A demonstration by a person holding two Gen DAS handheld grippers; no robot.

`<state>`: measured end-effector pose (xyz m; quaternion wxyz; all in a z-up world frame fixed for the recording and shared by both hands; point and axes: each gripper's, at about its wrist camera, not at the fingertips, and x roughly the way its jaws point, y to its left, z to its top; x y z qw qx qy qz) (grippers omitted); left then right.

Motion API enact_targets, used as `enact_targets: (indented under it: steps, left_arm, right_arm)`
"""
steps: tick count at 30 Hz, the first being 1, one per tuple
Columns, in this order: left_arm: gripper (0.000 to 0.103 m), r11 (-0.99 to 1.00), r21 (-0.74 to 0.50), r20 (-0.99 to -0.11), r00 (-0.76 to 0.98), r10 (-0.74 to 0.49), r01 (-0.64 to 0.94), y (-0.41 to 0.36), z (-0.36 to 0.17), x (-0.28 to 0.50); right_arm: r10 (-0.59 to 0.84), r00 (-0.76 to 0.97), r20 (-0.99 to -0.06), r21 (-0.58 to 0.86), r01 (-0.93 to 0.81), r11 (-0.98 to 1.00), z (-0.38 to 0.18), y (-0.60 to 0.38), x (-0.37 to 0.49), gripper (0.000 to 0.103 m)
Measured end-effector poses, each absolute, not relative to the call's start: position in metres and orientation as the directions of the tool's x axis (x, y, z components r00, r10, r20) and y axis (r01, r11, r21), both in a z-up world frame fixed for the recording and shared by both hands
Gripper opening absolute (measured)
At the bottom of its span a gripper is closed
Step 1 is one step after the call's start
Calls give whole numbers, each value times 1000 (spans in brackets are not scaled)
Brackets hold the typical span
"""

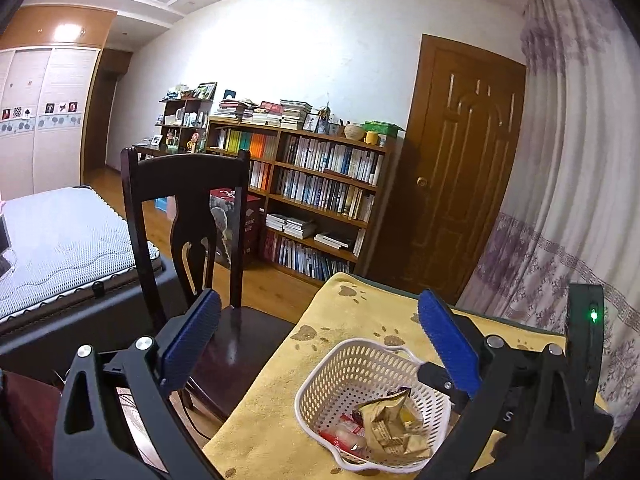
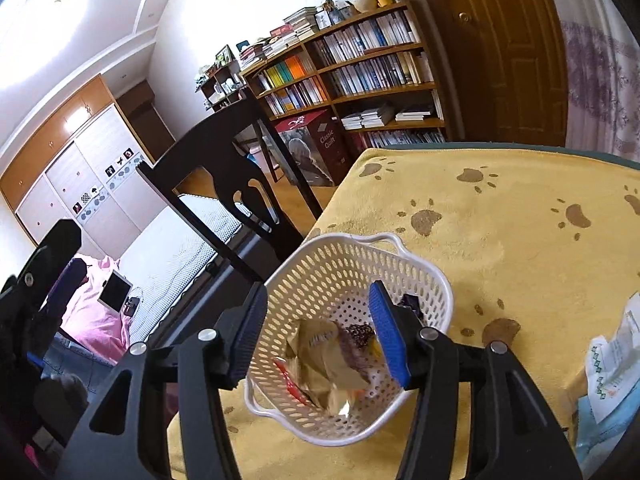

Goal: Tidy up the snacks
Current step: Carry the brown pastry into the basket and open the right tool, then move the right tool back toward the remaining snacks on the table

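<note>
A table draped in a yellow paw-print cloth fills the lower part of both views, with a dark wooden chair pushed against its far edge; a bookshelf and a brown door stand well behind, and a bed lies beyond the chair. On the cloth near the chair side sits a white perforated basket; inside it lie several snacks, a crumpled tan wrapper on top, a red-and-white packet beside it, and a dark purple wrapper against the far wall. At the right edge of the right wrist view, a white and pale-blue packet rests on the cloth, well apart from the basket; what it holds is too blurred to tell.

The left gripper hangs above the chair-side edge of the table with its jaws spread wide and nothing between them; the right gripper hovers directly over the basket, its jaws likewise apart and empty, the snack pile showing in the gap.

Judging from this, the step in hand looks like a drop into the basket just finished; the next move probably calls for swinging the right gripper toward the packet at the table edge, coming down flat on the soft cloth, and closing on a thin, floppy wrapper without snagging the fabric.
</note>
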<state>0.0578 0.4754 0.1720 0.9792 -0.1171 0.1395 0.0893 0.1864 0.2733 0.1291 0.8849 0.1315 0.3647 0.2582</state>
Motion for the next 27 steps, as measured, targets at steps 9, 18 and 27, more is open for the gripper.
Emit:
enact_targets:
  steps: [9, 18, 27]
  left_arm:
    - [100, 972, -168, -276, 954, 114, -165, 460, 175, 55]
    - [100, 971, -167, -282, 952, 119, -171, 458, 176, 56]
    - [100, 970, -164, -269, 954, 133, -181, 456, 177, 54]
  right_arm:
    - [538, 613, -579, 413, -349, 841, 121, 255, 174, 53]
    - [500, 635, -588, 377, -332, 865, 114, 246, 157, 55]
    - [441, 663, -605, 342, -284, 896, 110, 217, 146, 61]
